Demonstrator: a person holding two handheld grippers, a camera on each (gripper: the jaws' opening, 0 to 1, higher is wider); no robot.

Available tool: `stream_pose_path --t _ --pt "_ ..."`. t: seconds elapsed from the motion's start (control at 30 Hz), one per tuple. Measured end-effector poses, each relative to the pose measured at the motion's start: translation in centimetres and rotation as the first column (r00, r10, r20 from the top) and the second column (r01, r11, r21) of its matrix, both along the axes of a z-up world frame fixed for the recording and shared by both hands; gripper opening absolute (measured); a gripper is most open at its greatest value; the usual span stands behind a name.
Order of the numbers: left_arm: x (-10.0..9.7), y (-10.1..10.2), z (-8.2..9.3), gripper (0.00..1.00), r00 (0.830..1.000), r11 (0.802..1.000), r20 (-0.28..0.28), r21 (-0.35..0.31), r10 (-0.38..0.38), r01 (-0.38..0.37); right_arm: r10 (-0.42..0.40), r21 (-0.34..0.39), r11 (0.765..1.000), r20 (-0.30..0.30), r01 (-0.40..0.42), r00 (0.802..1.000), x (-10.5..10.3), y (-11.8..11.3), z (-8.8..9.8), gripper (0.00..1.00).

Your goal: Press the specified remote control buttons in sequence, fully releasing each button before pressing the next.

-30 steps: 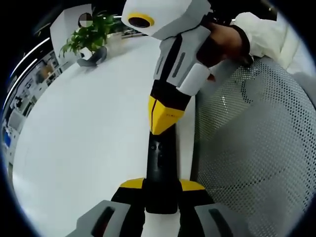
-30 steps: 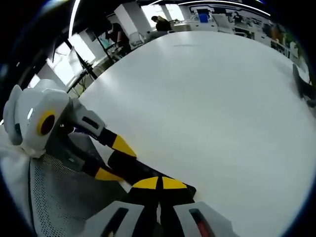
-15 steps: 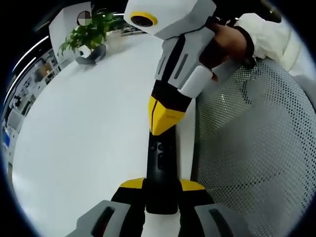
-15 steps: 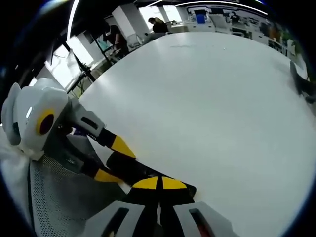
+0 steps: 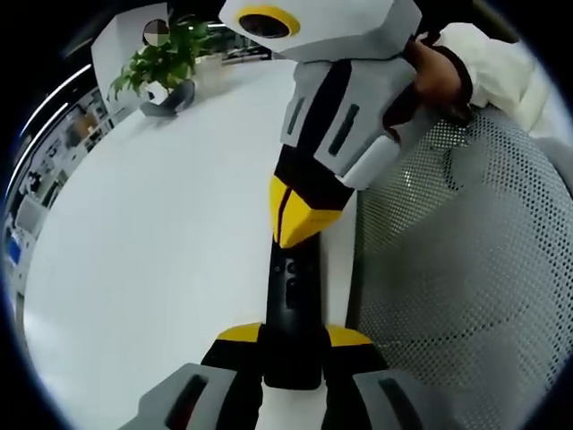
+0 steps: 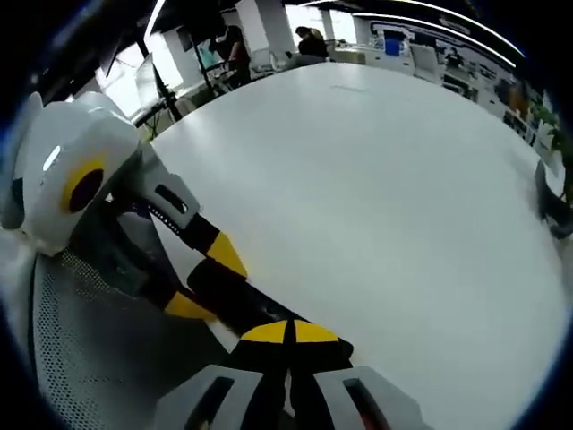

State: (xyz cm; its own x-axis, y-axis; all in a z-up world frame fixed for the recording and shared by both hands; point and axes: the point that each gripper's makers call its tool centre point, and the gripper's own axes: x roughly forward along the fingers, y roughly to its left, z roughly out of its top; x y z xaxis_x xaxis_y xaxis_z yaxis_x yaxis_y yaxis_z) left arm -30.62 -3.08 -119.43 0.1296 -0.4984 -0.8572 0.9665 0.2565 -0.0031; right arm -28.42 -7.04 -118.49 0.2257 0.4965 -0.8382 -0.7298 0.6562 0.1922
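Left gripper view, nearest first: left gripper (image 5: 291,345), jaws pinching the slim black rectangular remote control (image 5: 291,305) by its near end, at 6 o'clock. The remote runs up toward 12 o'clock, button face toward the camera, a few small buttons visible on the upper half.

Just beyond it, right gripper (image 5: 300,219) comes down from 12 o'clock. Its yellow-tipped jaws are pressed together into one point, and that point sits at the far end of the remote's button face. Cannot tell whether the tip is pushing a button down or only resting just above it.

At 3 o'clock: grey perforated mesh chair back (image 5: 457,269), beside the remote. Above it, at 1 o'clock, a person's hand in a white sleeve (image 5: 483,63) grips the right gripper.

Under all: broad white table (image 5: 152,233). Far off at 11 o'clock, a green potted plant (image 5: 161,67) stands on it.

Right gripper view: own jaws meet at 6 o'clock over the remote; left gripper enters from 9 o'clock.

Progress, as judgement: the sequence is in hand, at a press or between presses. Which buttons are done, and how many remain, is not readable here. Remote is in view.
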Motion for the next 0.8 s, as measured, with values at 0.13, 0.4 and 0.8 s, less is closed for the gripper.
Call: stream_pose_path --t 0.13,0.4,0.8 --pt "-0.03 -0.02 0.04 0.25 1.000 1.000 0.003 -0.003 0.011 -0.011 0.032 -0.026 0.999 0.019 -0.032 0.999 -0.12 -0.06 -0.07 0.00" --pt "-0.04 -0.03 0.03 0.25 1.000 1.000 0.004 -0.005 0.007 -0.007 -0.058 0.041 0.997 -0.010 0.058 0.998 0.08 -0.07 0.07 0.00" --pt "-0.02 -0.08 0.05 0.24 1.000 1.000 0.005 -0.011 -0.006 0.006 -0.047 0.038 0.998 -0.024 0.047 0.999 0.55 -0.11 0.16 0.00"
